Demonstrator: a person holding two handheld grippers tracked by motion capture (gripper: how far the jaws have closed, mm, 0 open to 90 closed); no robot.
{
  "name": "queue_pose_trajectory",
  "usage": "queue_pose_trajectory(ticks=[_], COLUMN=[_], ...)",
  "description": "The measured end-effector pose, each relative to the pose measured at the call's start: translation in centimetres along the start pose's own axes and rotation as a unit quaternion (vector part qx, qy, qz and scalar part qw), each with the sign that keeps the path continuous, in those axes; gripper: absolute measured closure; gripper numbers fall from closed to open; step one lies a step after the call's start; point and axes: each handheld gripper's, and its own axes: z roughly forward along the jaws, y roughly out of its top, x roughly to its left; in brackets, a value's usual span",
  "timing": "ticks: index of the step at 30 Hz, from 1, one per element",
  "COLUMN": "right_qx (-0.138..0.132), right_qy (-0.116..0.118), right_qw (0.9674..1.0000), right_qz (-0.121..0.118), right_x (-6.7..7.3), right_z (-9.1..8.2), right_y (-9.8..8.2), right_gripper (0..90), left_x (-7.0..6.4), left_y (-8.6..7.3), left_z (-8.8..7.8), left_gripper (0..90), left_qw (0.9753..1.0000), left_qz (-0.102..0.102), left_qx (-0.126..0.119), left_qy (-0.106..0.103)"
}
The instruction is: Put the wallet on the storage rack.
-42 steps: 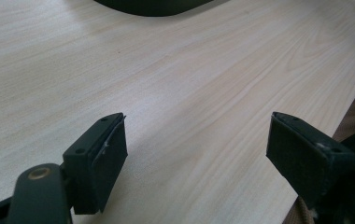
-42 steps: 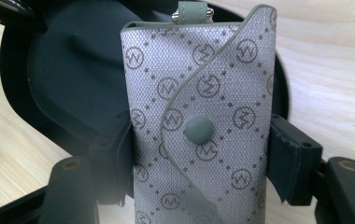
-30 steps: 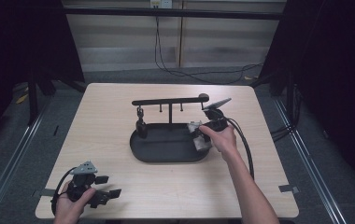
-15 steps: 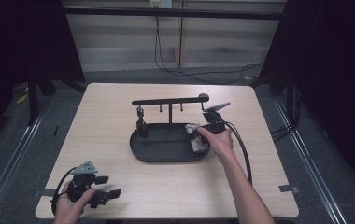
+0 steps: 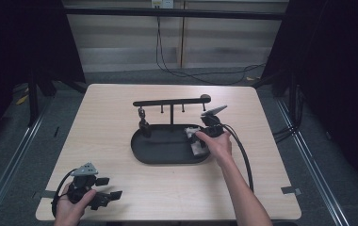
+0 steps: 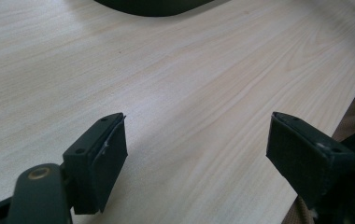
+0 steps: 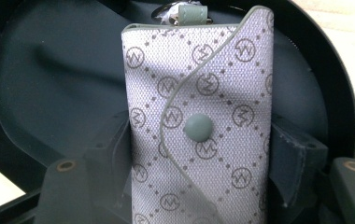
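jaws of the right gripper (image 7: 199, 163) stand on either side of a grey patterned key pouch (image 7: 199, 126), and they have just been opening; the pouch lies between them, the pads close along its two long edges, though whether they press on it cannot be told. the pouch has a curved flap with a round green snap, and a small green loop with a metal ring at its far end. it lies in a black oval tray (image 7: 40, 84), at the tray's right end in the high view, where the right gripper (image 5: 204, 135) is in the person's right hand (image 5: 219, 143), a cable trailing back from it. behind the tray rises a black stand (image 5: 171, 102) with a horizontal bar and small hooks under it. tray and stand sit on a light wooden table (image 5: 106, 117). left gripper (image 6: 196, 154) rests at the table's near left corner, well apart from the tray, jaws spread wide with bare wood between them.
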Motion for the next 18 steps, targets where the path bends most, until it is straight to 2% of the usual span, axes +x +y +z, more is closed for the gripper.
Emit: queue_pose_trajectory(ticks=[6,13,18], right_qx=[0.000,0.001,0.000], right_qy=[-0.007,0.003,-0.001], right_qw=[1.0000,1.0000,1.0000], right_qz=[-0.006,-0.008,-0.009], right_x=[0.12,0.02,0.38], right_z=[0.12,0.14,-0.04], right_y=[0.01,0.03,-0.06], right_gripper=[29.3,26.5,27.2], left_x=[0.01,0.02,-0.03], left_y=[0.00,0.01,0.03], left_z=[-0.01,0.01,-0.05], left_gripper=[20.2,20.2,20.2], left_qw=[1.0000,1.0000,1.0000], left_qz=[0.001,0.001,0.001], left_qx=[0.001,0.002,0.001], left_qy=[0.000,0.000,-0.003])
